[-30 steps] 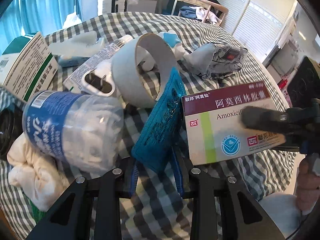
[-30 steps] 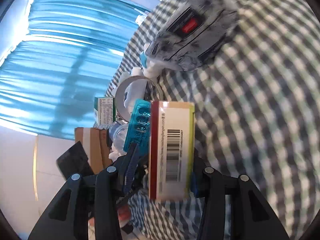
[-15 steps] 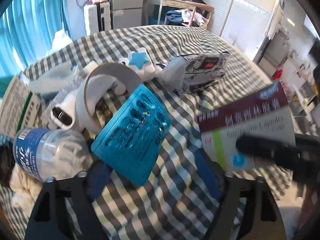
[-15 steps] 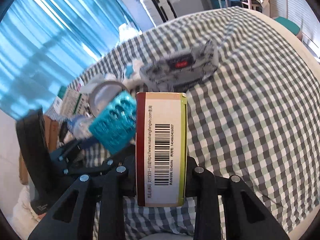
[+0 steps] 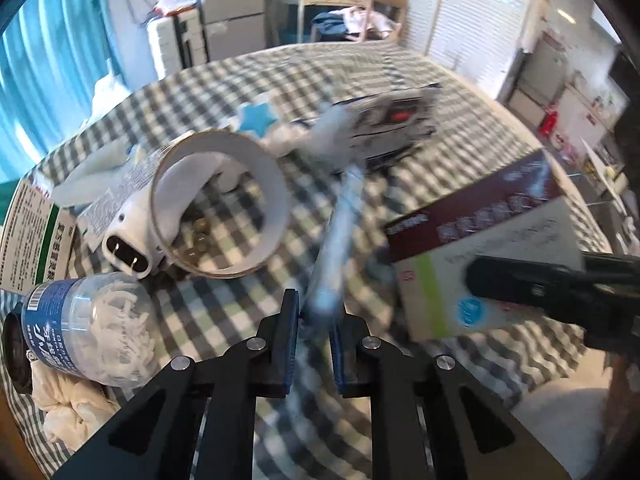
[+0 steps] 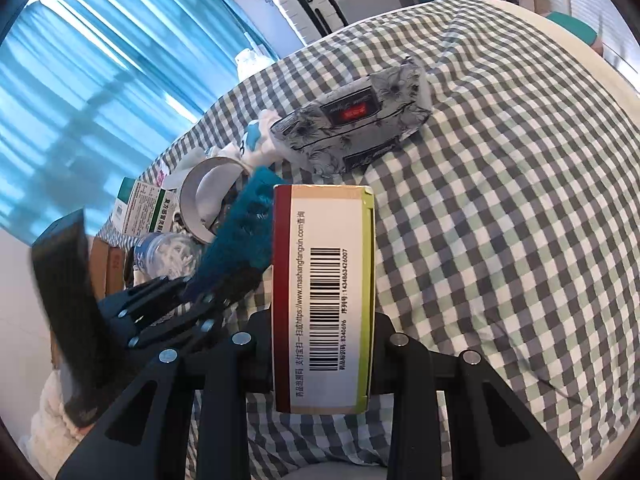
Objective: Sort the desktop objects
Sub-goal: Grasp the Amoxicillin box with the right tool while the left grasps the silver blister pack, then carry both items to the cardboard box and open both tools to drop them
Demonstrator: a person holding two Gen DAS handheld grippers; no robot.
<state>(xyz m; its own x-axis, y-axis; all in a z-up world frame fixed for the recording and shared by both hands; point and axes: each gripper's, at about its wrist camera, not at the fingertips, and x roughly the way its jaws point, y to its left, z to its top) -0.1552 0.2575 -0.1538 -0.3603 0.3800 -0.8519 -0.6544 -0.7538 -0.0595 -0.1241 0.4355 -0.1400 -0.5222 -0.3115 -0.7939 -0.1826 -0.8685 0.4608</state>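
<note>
Two black two-finger grippers work above a round table draped in a grey, white and pale-green checked cloth (image 6: 500,208). The left gripper (image 5: 313,330) has its jaws closing on one teal blister pack (image 5: 336,236), a thin, bumpy foil sheet seen edge-on and blurred in the left wrist view; its long axis runs up and away from the fingers toward the middle of the table, tilted slightly right. The right wrist view shows its pocketed face (image 6: 240,236) rising from those fingers.

The right gripper (image 6: 322,350) is clamped on one cardboard medicine box (image 6: 323,296), a flat rectangular carton with a maroon band, a green stripe and a barcode on its narrow side. The box stands on end between the jaws, long axis pointing away along the fingers, lifted off the cloth.

On the cloth lie one roll of white tape (image 5: 220,204), a wide ring lying on its side with small round beads inside it, one white plug adapter (image 5: 130,246), one clear plastic bottle (image 5: 88,328) with a blue label, packed with white picks, one soft floral tissue packet (image 6: 356,120) and one blue star toy (image 5: 256,118). A green-and-white carton (image 5: 30,232) sits at the left edge.
</note>
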